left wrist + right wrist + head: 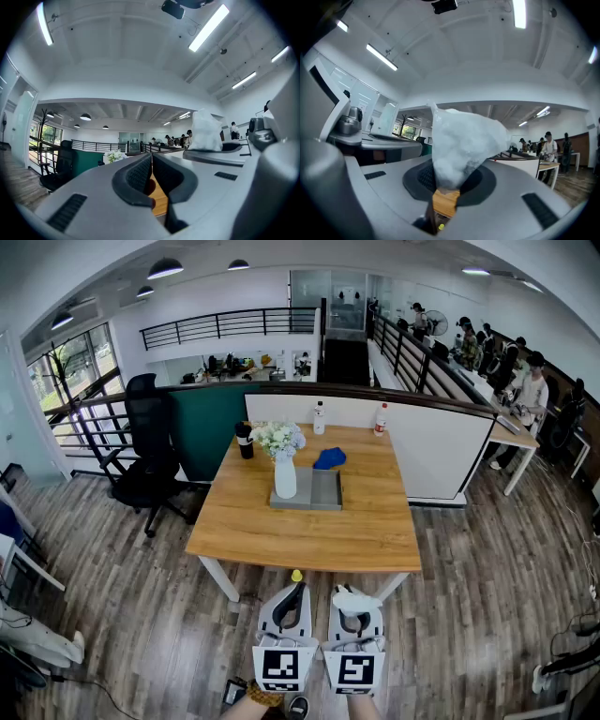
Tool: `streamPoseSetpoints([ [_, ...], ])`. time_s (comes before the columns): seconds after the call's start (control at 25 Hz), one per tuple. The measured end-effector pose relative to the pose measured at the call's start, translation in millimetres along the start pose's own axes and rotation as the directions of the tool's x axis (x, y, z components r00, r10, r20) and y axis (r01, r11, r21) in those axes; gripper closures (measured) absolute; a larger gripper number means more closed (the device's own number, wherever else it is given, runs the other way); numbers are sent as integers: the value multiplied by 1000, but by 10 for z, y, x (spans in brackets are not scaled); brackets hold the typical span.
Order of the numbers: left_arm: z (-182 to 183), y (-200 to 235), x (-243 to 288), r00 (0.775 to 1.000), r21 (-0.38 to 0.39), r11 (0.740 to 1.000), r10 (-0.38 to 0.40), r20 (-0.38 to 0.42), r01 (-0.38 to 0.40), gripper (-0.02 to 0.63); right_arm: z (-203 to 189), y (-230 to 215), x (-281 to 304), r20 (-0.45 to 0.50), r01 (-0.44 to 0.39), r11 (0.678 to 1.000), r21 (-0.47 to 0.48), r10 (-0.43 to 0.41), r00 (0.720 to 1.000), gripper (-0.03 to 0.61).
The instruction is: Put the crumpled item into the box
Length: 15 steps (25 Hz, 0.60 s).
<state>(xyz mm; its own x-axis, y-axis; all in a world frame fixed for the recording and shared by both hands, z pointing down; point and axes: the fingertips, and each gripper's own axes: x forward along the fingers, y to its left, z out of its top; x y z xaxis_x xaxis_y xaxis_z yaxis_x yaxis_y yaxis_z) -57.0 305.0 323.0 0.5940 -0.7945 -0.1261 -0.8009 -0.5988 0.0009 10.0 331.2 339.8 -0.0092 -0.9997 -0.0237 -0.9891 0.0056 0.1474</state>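
Note:
My right gripper is shut on a white crumpled item, which bulges up out of its jaws. It hangs over the floor just short of the table's near edge. My left gripper is close beside it on the left, its jaws together with nothing between them. The white item also shows at the right in the left gripper view. A flat grey box lies mid-table, with a white vase of flowers standing at its left end. A blue crumpled item lies just behind the box.
The wooden table also carries a black cup and two bottles at its far edge. A black office chair stands to the left. A white partition runs behind and right of the table. People sit at desks far right.

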Motion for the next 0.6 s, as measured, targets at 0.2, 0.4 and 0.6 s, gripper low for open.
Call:
streamPoseSetpoints([
  [0.2,-42,89,112,1000,3,1000,12,-19,-12,589,-36,-46,153,-23,-5,1000,5,6,1000,508],
  [0.4,-49,220,219,999,18,1000,23,-23,-23,589,-23,-85,312,-36,-1,1000,-7,1,999,508],
  [0.6,-94,346,318,1000,21,1000,16,-17,-15,589,-45,-11,479,-45,-8,1000,-17,7,999,506],
])
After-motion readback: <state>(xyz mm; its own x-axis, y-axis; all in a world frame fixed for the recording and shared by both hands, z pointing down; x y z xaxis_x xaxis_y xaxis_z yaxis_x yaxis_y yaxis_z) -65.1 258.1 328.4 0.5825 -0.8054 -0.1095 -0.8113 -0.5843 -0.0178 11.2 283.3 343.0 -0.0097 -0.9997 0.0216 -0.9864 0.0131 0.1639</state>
